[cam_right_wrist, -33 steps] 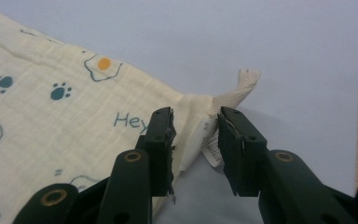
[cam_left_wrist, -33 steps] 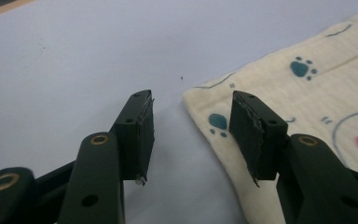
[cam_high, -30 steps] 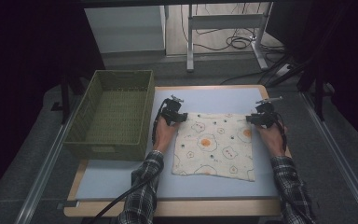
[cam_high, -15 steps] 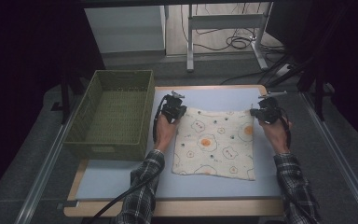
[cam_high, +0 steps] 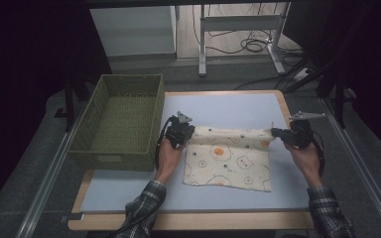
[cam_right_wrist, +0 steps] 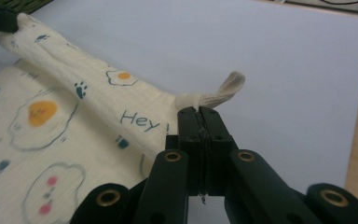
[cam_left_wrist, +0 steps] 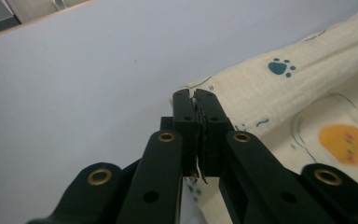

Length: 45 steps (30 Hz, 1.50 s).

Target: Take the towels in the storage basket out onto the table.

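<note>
The left gripper (cam_left_wrist: 195,95) had its two black jaws pressed together on a corner of the cream cloth (cam_left_wrist: 303,98), a thin fold of fabric pinched between the pads. The right gripper (cam_right_wrist: 199,112) was likewise clamped tight on the opposite far corner of the cloth (cam_right_wrist: 88,100), where a small tab of fabric stuck out past the jaws toward 1 o'clock. Both sets of jaws had just been closing, with the cloth between them.

In the high view the left gripper (cam_high: 182,133) sat at the cloth's 10 o'clock corner and the right gripper (cam_high: 284,133) at its 2 o'clock corner. The far edge of the cloth (cam_high: 228,158) was lifted and drawn taut between them, while the rest lay flat on the pale blue table mat (cam_high: 228,106), printed with fried eggs, bears and paw marks.

The left hand (cam_high: 170,151) and the right hand (cam_high: 305,157) came in from 6 o'clock in checked sleeves. A green woven basket (cam_high: 104,151) stood at 9 o'clock of the cloth, just beside the left gripper.
</note>
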{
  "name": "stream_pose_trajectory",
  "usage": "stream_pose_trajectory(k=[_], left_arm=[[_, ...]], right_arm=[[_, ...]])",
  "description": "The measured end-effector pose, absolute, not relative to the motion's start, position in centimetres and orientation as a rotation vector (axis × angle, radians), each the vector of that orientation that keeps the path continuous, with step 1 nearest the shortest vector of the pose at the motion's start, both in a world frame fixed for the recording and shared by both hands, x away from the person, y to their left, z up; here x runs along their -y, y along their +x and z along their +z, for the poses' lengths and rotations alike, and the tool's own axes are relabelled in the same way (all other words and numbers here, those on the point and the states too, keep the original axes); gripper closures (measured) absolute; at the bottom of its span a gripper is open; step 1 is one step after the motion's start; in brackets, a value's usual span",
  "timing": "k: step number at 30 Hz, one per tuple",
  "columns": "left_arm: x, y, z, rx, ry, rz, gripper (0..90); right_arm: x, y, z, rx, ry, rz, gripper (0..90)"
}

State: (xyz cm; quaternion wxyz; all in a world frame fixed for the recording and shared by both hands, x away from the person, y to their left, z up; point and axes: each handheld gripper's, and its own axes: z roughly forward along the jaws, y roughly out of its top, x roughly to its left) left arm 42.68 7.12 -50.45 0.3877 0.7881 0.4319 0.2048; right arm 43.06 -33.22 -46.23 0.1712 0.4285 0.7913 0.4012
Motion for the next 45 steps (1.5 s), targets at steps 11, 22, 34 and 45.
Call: stream_pose_trajectory(k=[11,22,34,45], left_arm=[[-7.7,36.4,-50.7,-1.013,2.034,0.540,87.8],[-9.1,31.9,-51.8,-0.980,2.070,0.480,87.5],[-9.8,31.5,-51.9,-1.005,2.080,0.386,60.0],[-10.1,30.0,-50.5,-1.009,2.059,0.377,51.1]], right_arm=[[33.7,37.5,-48.0,-2.312,1.191,1.166,88.2],[33.3,32.7,-48.6,-2.368,1.144,1.203,87.8],[34.3,31.0,-50.1,-2.400,1.241,1.154,72.1],[35.0,30.7,-48.2,-2.396,1.240,1.143,69.4]])
